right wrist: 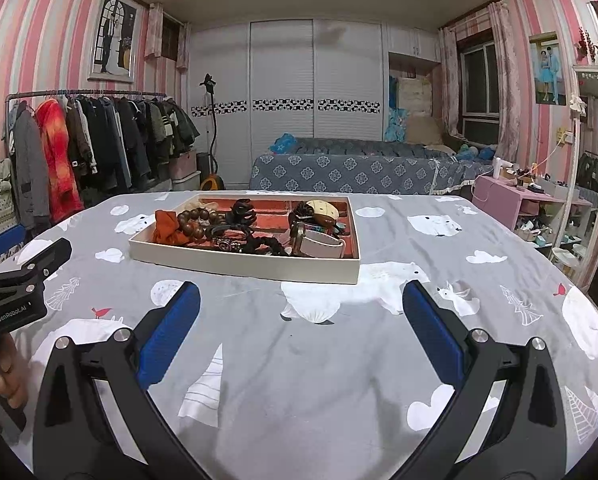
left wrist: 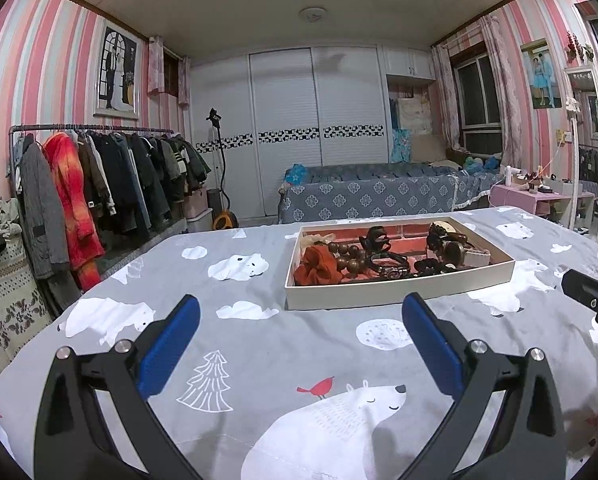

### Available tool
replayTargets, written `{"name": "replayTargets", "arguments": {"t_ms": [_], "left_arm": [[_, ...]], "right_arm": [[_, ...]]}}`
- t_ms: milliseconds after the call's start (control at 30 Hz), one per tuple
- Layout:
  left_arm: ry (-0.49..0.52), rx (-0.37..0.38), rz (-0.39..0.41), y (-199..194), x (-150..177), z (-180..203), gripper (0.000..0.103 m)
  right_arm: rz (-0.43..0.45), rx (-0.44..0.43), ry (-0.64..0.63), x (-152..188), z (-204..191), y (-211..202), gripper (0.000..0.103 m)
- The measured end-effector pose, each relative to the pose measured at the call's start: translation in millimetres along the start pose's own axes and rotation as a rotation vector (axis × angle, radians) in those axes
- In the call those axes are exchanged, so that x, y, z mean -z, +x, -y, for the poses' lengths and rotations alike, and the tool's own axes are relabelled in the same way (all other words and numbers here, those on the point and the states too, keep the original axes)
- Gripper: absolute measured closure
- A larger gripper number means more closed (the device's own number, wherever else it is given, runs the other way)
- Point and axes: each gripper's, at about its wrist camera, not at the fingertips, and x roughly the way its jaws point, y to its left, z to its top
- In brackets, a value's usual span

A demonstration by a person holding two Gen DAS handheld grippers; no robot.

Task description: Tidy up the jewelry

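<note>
Covering the whole near surface, a grey sheet (right wrist: 299, 360) printed with white polar bears, trees and small red birds runs out to rounded edges on the left and right, with bare cloth open on every side of the tray (right wrist: 235, 266). Beyond the far edge stand a clothes rack (left wrist: 99, 172) on the left, a white wardrobe (left wrist: 315, 112) at the back, a blue patterned bed (left wrist: 363, 196) and a pink side table (right wrist: 511, 196) on the right.

That tray is a shallow white box with a red lining split into compartments, lying flat toward the far middle of the sheet. Heaped in it are an orange scrunchie (right wrist: 167, 226) at its left end, a brown bead bracelet (right wrist: 197, 222) just beside that, a black claw clip (right wrist: 241, 210), dark cords and bangles in the middle, and a white strap (right wrist: 323, 246) at the near right corner. Which compartment each piece lies in I cannot tell.

Both tools hover over bare cloth short of the tray's near wall, well apart from it. The left gripper (left wrist: 301, 344) has its blue-padded jaws spread wide with nothing between them; the right gripper (right wrist: 301, 332) is likewise spread wide and empty. In the right wrist view the left tool's black body reads "GenRobot.AI", with a hand (right wrist: 3, 376) gripping its handle below.
</note>
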Motion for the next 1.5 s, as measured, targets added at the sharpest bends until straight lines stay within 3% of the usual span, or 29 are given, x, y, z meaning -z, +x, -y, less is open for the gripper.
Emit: {"name": "replayTargets", "arguments": {"t_ms": [1500], "left_arm": [[0.006, -0.002, -0.003, 1.3, 2.8, 1.2, 0.004]], "right_arm": [[-0.005, -0.002, 0.000, -0.1, 0.0, 1.0, 0.004]]}}
